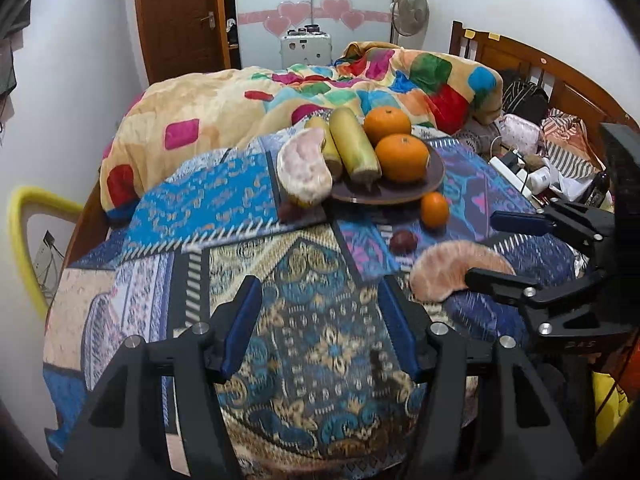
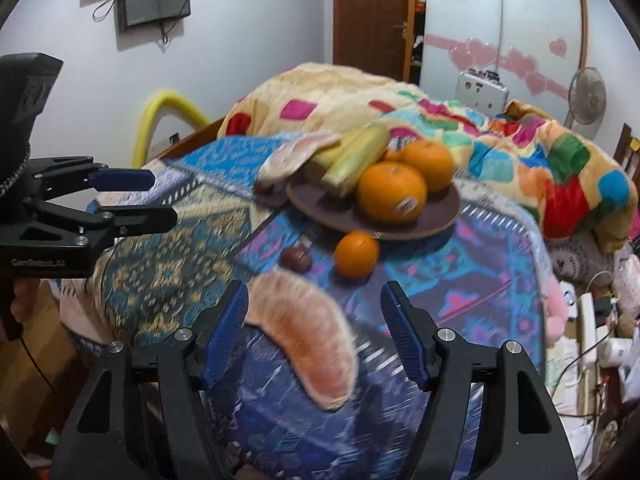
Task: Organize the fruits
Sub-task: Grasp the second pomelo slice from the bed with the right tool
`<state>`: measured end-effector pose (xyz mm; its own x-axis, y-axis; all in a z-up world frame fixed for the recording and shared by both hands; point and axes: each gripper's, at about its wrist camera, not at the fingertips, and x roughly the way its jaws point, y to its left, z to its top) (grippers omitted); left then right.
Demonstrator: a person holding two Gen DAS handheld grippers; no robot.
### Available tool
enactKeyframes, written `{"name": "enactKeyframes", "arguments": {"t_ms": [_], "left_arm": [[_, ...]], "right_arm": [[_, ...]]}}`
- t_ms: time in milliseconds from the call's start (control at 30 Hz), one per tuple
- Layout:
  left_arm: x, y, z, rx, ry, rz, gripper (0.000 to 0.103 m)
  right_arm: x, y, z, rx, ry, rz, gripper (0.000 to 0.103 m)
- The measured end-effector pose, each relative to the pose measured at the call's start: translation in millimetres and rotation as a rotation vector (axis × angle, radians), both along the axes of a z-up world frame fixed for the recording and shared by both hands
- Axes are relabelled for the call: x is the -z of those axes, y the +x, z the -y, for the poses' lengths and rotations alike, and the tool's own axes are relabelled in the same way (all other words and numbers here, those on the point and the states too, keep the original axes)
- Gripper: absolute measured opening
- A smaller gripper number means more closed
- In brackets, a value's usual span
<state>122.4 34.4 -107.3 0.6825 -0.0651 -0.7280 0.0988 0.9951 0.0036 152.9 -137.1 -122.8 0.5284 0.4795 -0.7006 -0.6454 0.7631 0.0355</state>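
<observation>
A brown plate [image 1: 434, 178] [image 2: 444, 210] on the patterned cloth holds two oranges [image 1: 401, 158] [image 2: 391, 192], two pale yellow corn-like pieces [image 1: 354, 148] [image 2: 360, 160] and a pomelo segment [image 1: 306, 166] [image 2: 298, 154] leaning over its left rim. In front of the plate lie a small orange [image 1: 434, 209] [image 2: 356, 254], a dark red fruit [image 1: 403, 241] [image 2: 296, 258] and a second pomelo segment [image 1: 448, 270] [image 2: 308, 332]. My right gripper [image 2: 314, 330] [image 1: 486, 246] is open with this segment between its fingers. My left gripper [image 1: 316, 322] [image 2: 160, 196] is open and empty over the cloth.
A colourful quilt [image 1: 240, 108] is piled behind the plate. A wooden headboard [image 1: 560, 80], cables and clutter [image 1: 528, 168] lie to the right. A yellow tube [image 1: 24, 240] stands at the left. A fan [image 1: 410, 12] and a door [image 1: 176, 16] are at the back.
</observation>
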Motion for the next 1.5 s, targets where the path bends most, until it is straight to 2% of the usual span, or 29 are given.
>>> {"name": "enactKeyframes", "arguments": {"t_ms": [167,300,367,400,467,600,700,900,1033,1233,1300,1500], "left_arm": [[12,-5,-3,-0.006,-0.001,-0.022,0.060],[16,-1,-10,-0.027,-0.007,-0.024,0.060],[18,5,-14,-0.039,-0.011,-0.027,0.060],[18,8,-16,-0.044,-0.012,-0.027,0.060],[17,18,-20,-0.059,-0.013,-0.023,0.060],[11,39,-30,-0.097,-0.002,-0.004,0.060],[10,62,-39,-0.132,0.038,0.005,0.060],[22,121,-50,-0.155,0.059,-0.046,0.060],[31,146,-52,-0.158,0.077,-0.068,0.060],[33,155,-49,-0.139,0.074,-0.066,0.059],[32,156,-46,-0.134,0.055,-0.069,0.055],[25,157,-26,-0.097,0.077,-0.048,0.053]], "right_arm": [[19,3,-8,-0.008,-0.028,-0.041,0.065],[26,3,-8,-0.013,-0.030,-0.035,0.064],[25,0,-5,-0.013,-0.034,-0.021,0.058],[24,-1,-3,-0.012,-0.038,-0.015,0.048],[23,2,3,-0.005,-0.033,-0.021,0.044],[24,6,21,0.050,-0.046,-0.006,0.043],[23,12,39,0.094,-0.043,-0.004,0.043],[25,31,67,0.195,-0.041,-0.003,0.043],[25,39,74,0.218,-0.024,-0.003,0.043],[27,42,73,0.210,-0.017,0.014,0.043],[27,43,74,0.209,-0.010,0.014,0.043],[28,45,73,0.210,-0.002,0.017,0.043]]}}
